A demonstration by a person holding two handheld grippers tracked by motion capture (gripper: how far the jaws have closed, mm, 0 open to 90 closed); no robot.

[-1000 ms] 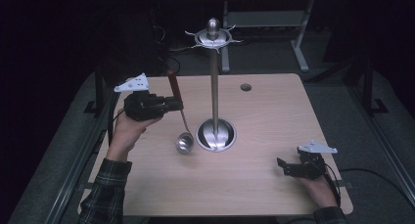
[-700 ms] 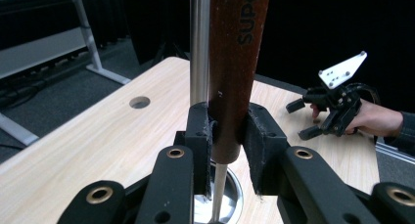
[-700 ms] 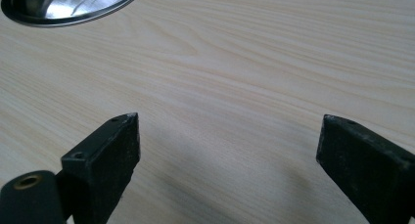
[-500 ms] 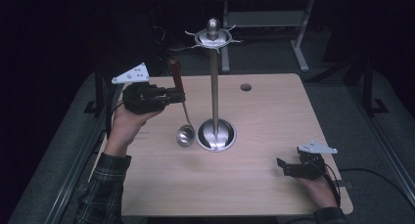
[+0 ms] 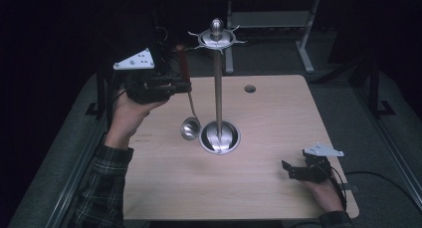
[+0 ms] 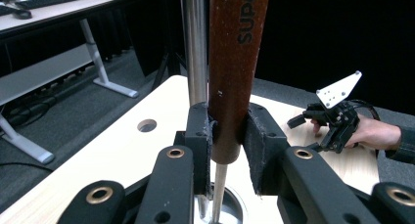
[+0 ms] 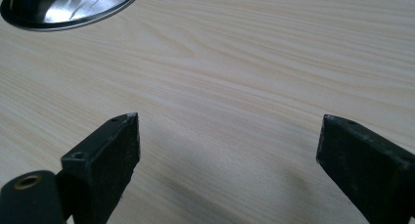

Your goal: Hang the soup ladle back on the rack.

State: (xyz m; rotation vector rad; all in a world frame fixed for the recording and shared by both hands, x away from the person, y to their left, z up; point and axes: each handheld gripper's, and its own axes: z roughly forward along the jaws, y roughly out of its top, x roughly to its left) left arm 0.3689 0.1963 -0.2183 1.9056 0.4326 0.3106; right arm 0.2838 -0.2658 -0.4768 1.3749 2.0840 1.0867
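Note:
A ladle (image 5: 189, 113) with a dark wooden handle (image 6: 235, 67) hangs upright, its steel bowl (image 5: 189, 128) just above the table. My left gripper (image 5: 184, 86) is shut on that handle, held up at the left of the tall steel utensil stand (image 5: 217, 88). In the left gripper view the stand's pole (image 6: 195, 43) rises right behind the handle. The stand's hook ring (image 5: 217, 38) is higher than the handle's top. My right gripper (image 5: 289, 169) rests low at the table's front right, jaws wide open (image 7: 225, 155) with only bare wood between them.
The stand's round steel base (image 5: 219, 137) sits mid-table, its rim (image 7: 63, 13) showing in the right gripper view. A round cable hole (image 5: 250, 88) is at the far right of the table (image 5: 199, 188). A desk (image 6: 58, 9) stands beyond the table.
My left gripper has risen with the ladle, lifting its bowl off the table and a bit toward the stand. The right gripper has kept still.

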